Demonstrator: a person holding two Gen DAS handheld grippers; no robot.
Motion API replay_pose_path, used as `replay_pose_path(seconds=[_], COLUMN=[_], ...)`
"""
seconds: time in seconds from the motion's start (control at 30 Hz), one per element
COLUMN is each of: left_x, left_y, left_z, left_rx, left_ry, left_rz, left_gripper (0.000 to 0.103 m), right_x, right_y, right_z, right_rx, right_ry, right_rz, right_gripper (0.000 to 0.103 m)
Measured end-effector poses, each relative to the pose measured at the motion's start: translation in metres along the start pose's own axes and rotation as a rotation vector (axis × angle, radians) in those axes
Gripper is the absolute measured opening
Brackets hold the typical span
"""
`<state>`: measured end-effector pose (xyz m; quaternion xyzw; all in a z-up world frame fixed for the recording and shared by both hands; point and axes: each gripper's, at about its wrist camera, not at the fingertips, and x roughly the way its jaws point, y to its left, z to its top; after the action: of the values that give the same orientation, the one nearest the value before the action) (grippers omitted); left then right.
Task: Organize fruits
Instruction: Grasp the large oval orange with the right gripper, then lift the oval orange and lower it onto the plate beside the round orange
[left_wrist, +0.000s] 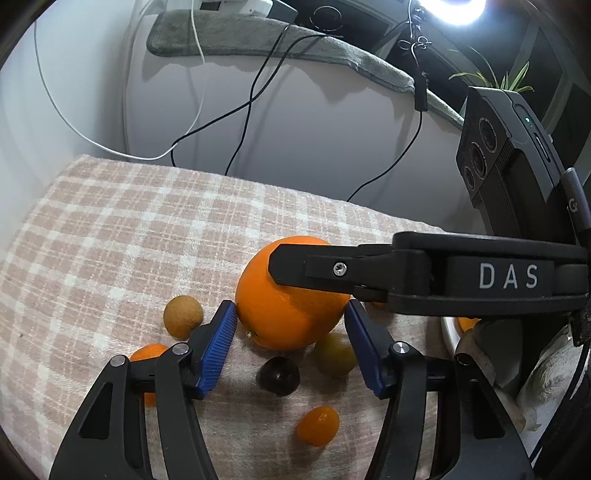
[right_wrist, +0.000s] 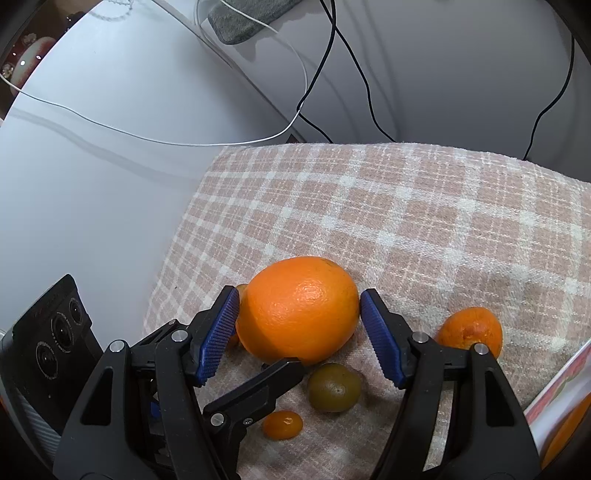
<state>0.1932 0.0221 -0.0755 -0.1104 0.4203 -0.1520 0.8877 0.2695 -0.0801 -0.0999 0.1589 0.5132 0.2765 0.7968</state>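
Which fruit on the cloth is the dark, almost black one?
The small round fruit just below the big orange, left of the greenish one. Every other fruit is orange, tan or green.

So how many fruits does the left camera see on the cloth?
6: big orange mid-cloth, tan ball left of it, small orange behind the left tool, dark, green and oval orange ones nearer. Others may hide.

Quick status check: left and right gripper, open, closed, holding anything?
Left gripper: closed on the large round orange, pads against its sides.
Right gripper: closed on the same orange, pads against its ends.
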Motion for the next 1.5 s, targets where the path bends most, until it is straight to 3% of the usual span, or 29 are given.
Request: replay_pose_path(seconds=[0.47, 0.83, 1.5], left_x=[-0.024, -0.023, 0.001], left_y=[-0.025, -0.068, -0.129], left_z=[0.000, -0.009, -0.022], left_rx=[0.046, 0.083, 0.161], left_ry=[-0.052, -0.059, 0.016], left_rz=[-0.021, -0.073, -0.156], left_gripper=[0.060, 0.060, 0.060], right_x=[-0.041, -0.088, -0.135], right_y=[0.013, -0.002, -0.054], right_z=[-0.007, -0.027, -0.056], right_rx=[-0.034, -0.029, 0.030], right_ry=[-0.055, -0.091, -0.123], right_rz=[0.001, -0.032, -0.082], right_gripper=[0.071, 0.071, 0.071])
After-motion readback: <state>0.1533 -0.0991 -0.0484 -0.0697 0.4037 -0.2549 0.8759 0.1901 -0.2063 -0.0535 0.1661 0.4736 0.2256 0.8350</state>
